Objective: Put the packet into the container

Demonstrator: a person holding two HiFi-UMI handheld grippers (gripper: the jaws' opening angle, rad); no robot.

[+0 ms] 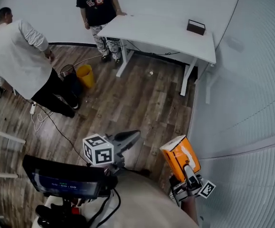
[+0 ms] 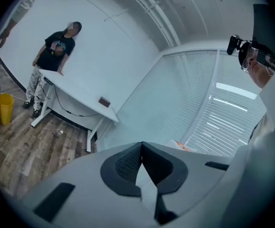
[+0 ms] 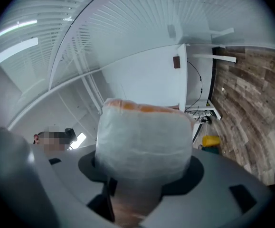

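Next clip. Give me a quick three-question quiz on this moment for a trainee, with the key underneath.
1. What does the right claw hold? A) a mug B) an orange and white packet C) nothing
2. True or false: the left claw also grips a packet.
3. Fill in: the small dark box stands on the white ____ by the far wall.
Key: 1 B. 2 false, its jaws are closed together on nothing. 3 table.
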